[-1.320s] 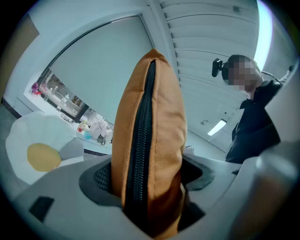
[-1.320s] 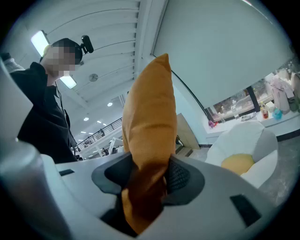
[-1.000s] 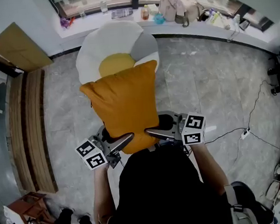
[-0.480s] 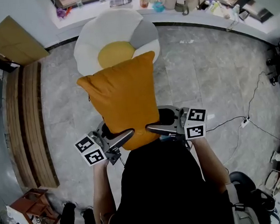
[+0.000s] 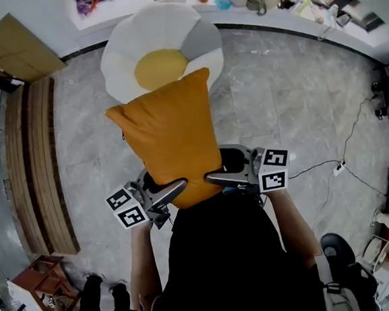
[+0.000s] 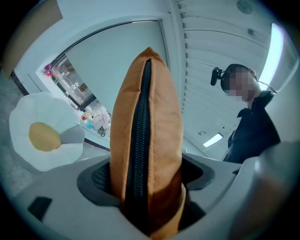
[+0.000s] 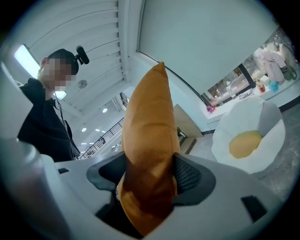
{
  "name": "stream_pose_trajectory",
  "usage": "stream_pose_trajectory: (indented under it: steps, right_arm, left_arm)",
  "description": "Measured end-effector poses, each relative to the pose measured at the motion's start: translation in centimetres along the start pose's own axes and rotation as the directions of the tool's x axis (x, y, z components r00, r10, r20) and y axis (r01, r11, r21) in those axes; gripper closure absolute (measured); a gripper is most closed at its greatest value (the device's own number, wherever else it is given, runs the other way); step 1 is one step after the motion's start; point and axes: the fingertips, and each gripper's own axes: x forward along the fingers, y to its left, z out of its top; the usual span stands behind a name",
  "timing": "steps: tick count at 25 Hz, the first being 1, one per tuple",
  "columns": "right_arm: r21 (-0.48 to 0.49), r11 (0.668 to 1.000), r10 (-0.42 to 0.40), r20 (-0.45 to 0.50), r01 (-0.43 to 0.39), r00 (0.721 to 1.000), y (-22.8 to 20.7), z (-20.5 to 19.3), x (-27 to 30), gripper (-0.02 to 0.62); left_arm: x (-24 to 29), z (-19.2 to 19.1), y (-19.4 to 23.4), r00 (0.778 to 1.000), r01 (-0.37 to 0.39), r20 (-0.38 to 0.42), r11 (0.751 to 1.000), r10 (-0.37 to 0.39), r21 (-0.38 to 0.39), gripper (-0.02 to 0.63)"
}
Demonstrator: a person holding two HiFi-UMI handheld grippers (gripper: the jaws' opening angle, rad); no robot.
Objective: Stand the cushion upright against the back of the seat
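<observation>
My left gripper [image 5: 177, 187] clamps the orange cushion [image 5: 172, 133]; my right gripper [image 5: 211, 179], jaws just opening wider, pinches it too, with the egg-shaped seat [image 5: 163, 25] at twelve o'clock

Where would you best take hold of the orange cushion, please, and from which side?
Take the cushion by its near edge, close to both corners, coming in level from the person's side and pinching across its thickness. It is thin at that seam while its middle bulges, and the far edge is free to meet the seat.
</observation>
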Motion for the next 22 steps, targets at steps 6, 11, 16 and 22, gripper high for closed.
stream_pose_trajectory:
  steps: [6, 11, 16, 22]
  right_arm:
    - [0.013, 0.999, 0.031, 0.009, -0.031, 0.999, -3.3, 3.0, 1.7, 0.279]
    - [0.009, 0.999, 0.034, 0.044, -0.034, 0.998, -7.0, 7.6, 1.0, 0.279]
    - [-0.003, 0.998, 0.062, 0.059, -0.062, 0.996, -10.6, 12.0, -0.3, 0.278]
    - [0.042, 0.996, 0.081, 0.032, -0.082, 0.996, -13.5, 13.8, -0.8, 0.276]
  left_arm:
    - [1.3, 3.3, 2.9, 0.999, -0.033, -0.037, 0.999, 0.033, 0.002, 0.221]
    - [5.3, 7.4, 5.2, 0.998, -0.036, -0.052, 0.999, 0.036, 0.014, 0.221]
    - [9.5, 10.7, 6.9, 0.998, -0.04, -0.046, 0.999, 0.041, 0.027, 0.216]
    - [11.9, 11.8, 8.8, 0.996, -0.081, -0.036, 0.997, 0.08, -0.019, 0.216]
